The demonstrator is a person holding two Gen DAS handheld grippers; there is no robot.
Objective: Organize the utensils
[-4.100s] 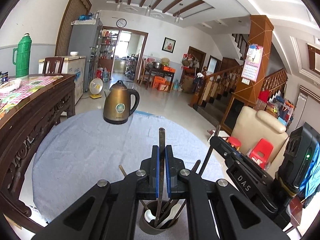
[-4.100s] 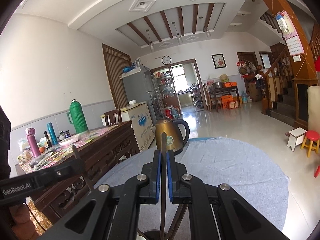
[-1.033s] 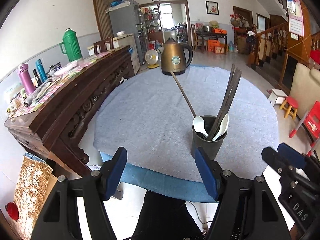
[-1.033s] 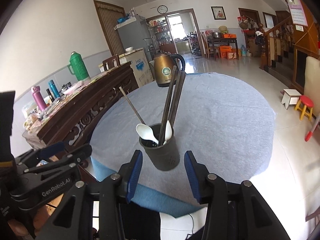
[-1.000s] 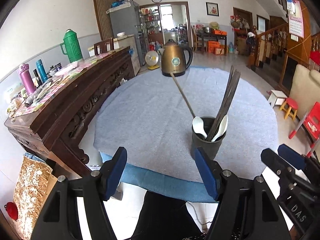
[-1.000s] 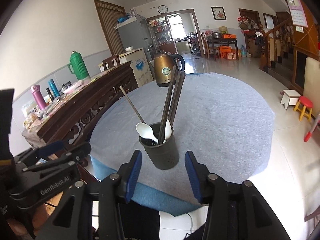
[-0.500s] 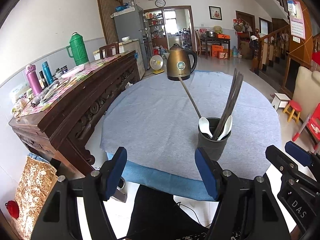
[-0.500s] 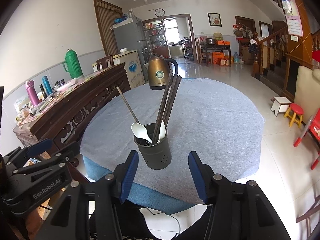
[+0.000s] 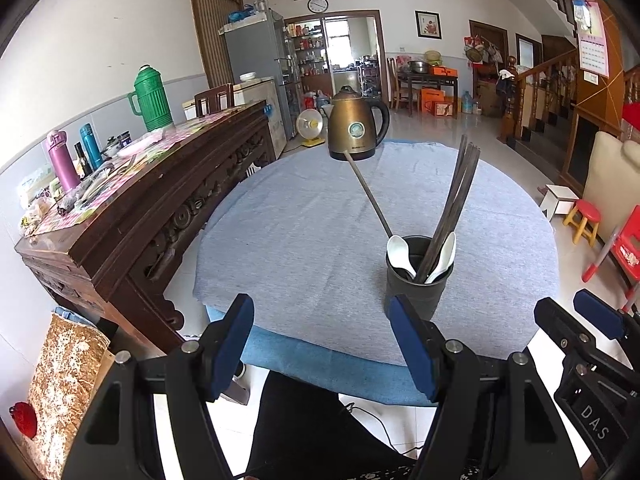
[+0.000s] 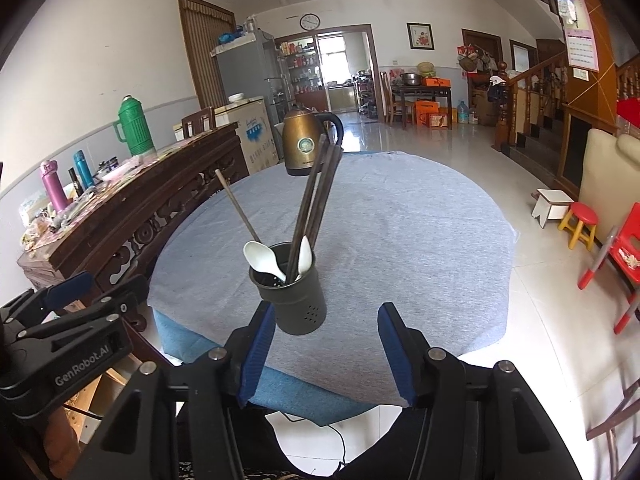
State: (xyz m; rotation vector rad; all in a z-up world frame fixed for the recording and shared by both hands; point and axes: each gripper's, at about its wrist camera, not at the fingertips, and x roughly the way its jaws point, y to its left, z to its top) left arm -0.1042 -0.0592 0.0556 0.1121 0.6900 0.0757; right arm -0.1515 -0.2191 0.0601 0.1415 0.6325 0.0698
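Note:
A dark grey utensil cup stands near the front edge of the round table. It holds several dark chopsticks and two white spoons. My left gripper is open and empty, held back off the table's front edge, left of the cup. My right gripper is open and empty, just in front of the cup. The right gripper also shows at the right of the left wrist view.
A grey cloth covers the round table. A bronze kettle stands at its far edge. A carved wooden sideboard with flasks stands close on the left. Stools and a red chair stand on the right.
Four seconds ago each gripper was shut on a chopstick over the cup. Both are now open and have drawn back and away from the table; the chopsticks stand in the cup.

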